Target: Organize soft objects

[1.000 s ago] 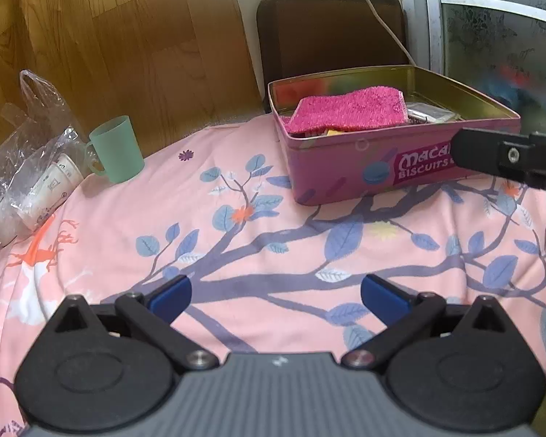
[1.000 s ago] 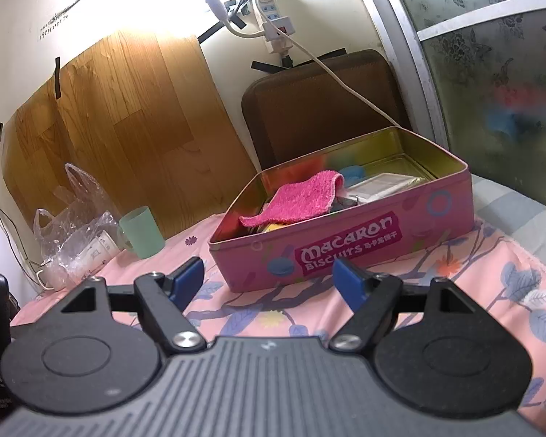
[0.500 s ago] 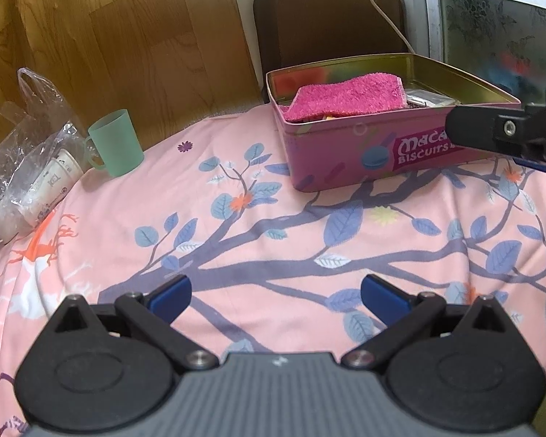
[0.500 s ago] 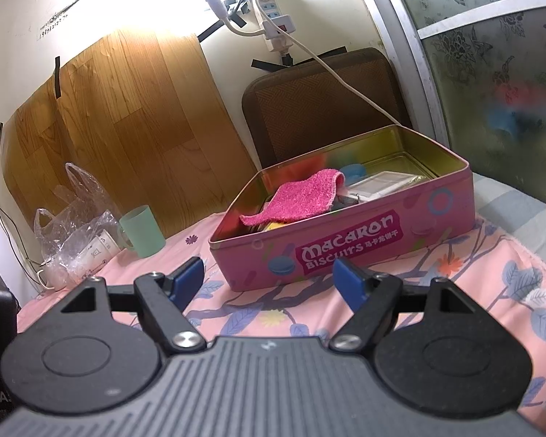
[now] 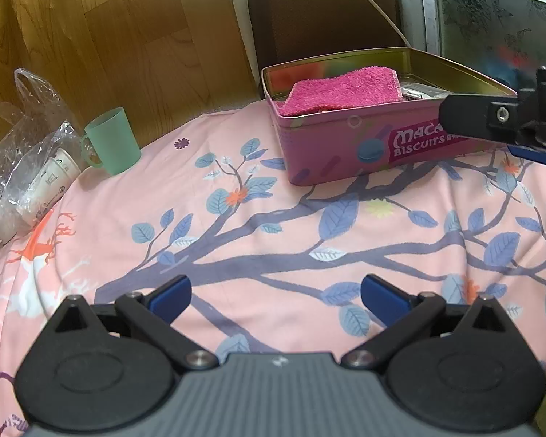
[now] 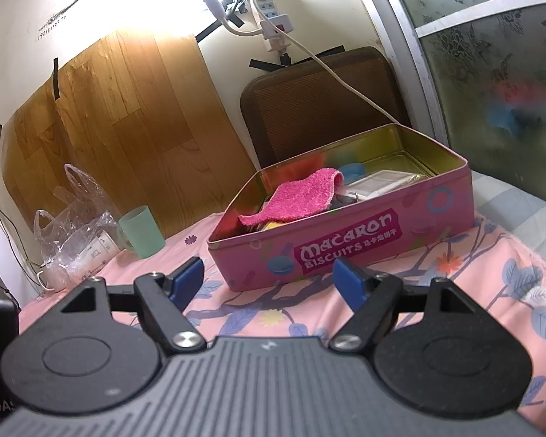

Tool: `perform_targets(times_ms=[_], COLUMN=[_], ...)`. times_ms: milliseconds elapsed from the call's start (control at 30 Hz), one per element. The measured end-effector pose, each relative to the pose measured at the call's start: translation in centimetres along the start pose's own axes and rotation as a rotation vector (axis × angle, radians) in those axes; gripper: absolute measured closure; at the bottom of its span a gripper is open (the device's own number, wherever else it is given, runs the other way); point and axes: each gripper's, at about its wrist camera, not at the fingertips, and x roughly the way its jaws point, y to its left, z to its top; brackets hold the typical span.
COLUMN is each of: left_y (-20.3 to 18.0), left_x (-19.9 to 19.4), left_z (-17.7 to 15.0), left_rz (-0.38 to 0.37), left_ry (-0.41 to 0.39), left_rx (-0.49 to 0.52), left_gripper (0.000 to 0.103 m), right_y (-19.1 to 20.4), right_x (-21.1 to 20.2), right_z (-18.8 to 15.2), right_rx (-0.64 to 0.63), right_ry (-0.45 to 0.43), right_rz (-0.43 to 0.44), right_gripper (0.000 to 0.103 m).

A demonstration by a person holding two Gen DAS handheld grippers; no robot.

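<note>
A pink "Macaron Biscuits" tin [image 5: 331,153] stands open on the pink floral cloth, also in the right wrist view [image 6: 436,225]. A magenta towel [image 5: 345,89] lies folded on top of other items inside it, also in the right wrist view [image 6: 298,196]. My left gripper [image 5: 275,296] is open and empty, low over the cloth, well short of the tin. My right gripper [image 6: 269,278] is open and empty, just in front of the tin; one of its fingers [image 5: 491,118] shows at the right of the left wrist view.
A mint green cup [image 5: 111,140] stands at the back left beside a clear plastic bag [image 5: 29,167] holding white cups. A brown chair back [image 6: 316,109] and a wooden panel [image 6: 120,116] stand behind the table. A white cable [image 6: 345,83] hangs over the tin.
The left gripper has drawn back from the tin and tilted down, so the tin sits farther and higher in its view. The right gripper has hardly moved.
</note>
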Motion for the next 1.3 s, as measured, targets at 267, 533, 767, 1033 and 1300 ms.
perform_targets(times_ms=[267,533,767,1033,1300], left_y=[-0.14,-0.20,-0.29,-0.35,-0.41], left_x=[0.00,0.07,0.16,0.22,0.37], left_z=[-0.10,-0.21,-0.29,-0.26,-0.36], left_rz=[-0.001,-0.005,-0.009,-0.010,-0.014], left_ry=[0.003,0.008,0.014,0.016,0.019], left_rx=[0.001,0.004,0.005,0.003,0.004], left_gripper=[0.000,0.000,0.000,0.000,0.000], right_y=[-0.02,-0.05,-0.12,-0.19,-0.23], right_x=[0.03,-0.01,0.04,0.06,0.07], right_z=[-0.08,-0.12,-0.25,-0.18,-0.20], right_rx=[0.004,0.006,0.008,0.008,0.009], right_ry=[0.001,0.000,0.000,0.001,0.001], right_rz=[-0.001,-0.001,-0.001,0.000,0.001], right_gripper=[0.022,0.022,0.022,0.022,0.022])
